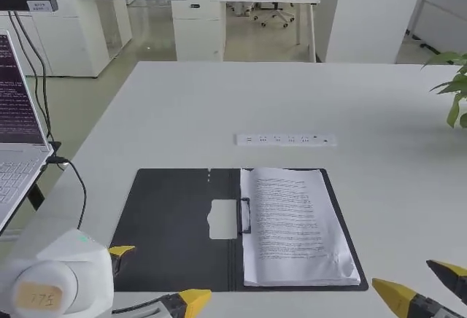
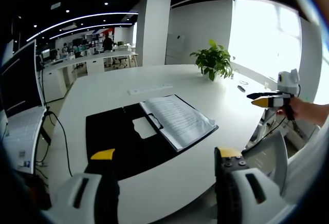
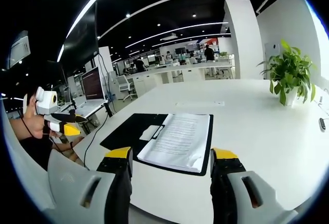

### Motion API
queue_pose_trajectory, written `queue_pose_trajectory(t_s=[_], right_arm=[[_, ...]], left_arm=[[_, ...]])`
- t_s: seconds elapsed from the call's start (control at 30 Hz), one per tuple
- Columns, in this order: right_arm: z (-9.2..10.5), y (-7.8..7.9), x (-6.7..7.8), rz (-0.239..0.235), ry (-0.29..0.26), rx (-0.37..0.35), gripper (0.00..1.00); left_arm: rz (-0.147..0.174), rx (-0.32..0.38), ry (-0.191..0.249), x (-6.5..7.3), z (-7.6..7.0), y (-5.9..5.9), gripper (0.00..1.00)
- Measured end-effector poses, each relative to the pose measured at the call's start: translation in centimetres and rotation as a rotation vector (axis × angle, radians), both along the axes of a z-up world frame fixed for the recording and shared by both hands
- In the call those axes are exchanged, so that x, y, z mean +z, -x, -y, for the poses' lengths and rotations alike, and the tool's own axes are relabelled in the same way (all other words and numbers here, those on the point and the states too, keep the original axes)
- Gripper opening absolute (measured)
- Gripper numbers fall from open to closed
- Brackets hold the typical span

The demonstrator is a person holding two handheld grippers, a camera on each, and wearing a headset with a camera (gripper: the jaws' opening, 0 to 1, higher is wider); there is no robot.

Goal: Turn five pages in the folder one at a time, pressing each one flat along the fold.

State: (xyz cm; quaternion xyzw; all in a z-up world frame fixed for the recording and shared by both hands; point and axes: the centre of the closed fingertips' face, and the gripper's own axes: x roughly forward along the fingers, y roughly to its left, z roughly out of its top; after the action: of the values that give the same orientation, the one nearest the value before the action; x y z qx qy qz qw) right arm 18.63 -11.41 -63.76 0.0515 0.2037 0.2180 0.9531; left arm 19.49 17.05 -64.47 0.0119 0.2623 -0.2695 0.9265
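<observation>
Since the folder (image 1: 175,223) lies open and flat at the lower middle of the head view, with the whole stack of pages (image 1: 295,223) on its right half and the black left cover bare, I'd judge that no page has been turned and the first is still to take. The left gripper (image 1: 157,274) hangs at the lower left of that frame, just off the folder's near edge. Its jaws are wide apart with nothing between them. The right gripper (image 1: 401,273) sits at the lower right, clear of the stack's near corner, jaws likewise apart and empty. A clip (image 1: 243,216) holds the sheets at the spine, so each one should swing about that left edge. To do it well, I'd bring the right gripper low to the stack's free right edge, near the lower corner where the paper looks a little ruffled, and pinch lightly enough to catch the top sheet alone. Two sheets rising together is the likely slip, so a small lift and a look before going on seems wise. Then carry the sheet over in an arc to the left cover, not dragging it, and let the left gripper run down beside the clip to press the fold flat. The power strip (image 1: 286,140) lies beyond the folder, well out of the way.
</observation>
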Motion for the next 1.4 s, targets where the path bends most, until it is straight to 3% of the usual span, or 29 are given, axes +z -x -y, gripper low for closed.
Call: queue_pose_trajectory(t_s=[1.4], right_arm=[[-0.4,-0.5,-1.2,-0.021,-0.014,-0.016,0.6]], left_arm=[[-0.039,-0.045,-0.022,-2.2,1.1,-1.1,0.75]])
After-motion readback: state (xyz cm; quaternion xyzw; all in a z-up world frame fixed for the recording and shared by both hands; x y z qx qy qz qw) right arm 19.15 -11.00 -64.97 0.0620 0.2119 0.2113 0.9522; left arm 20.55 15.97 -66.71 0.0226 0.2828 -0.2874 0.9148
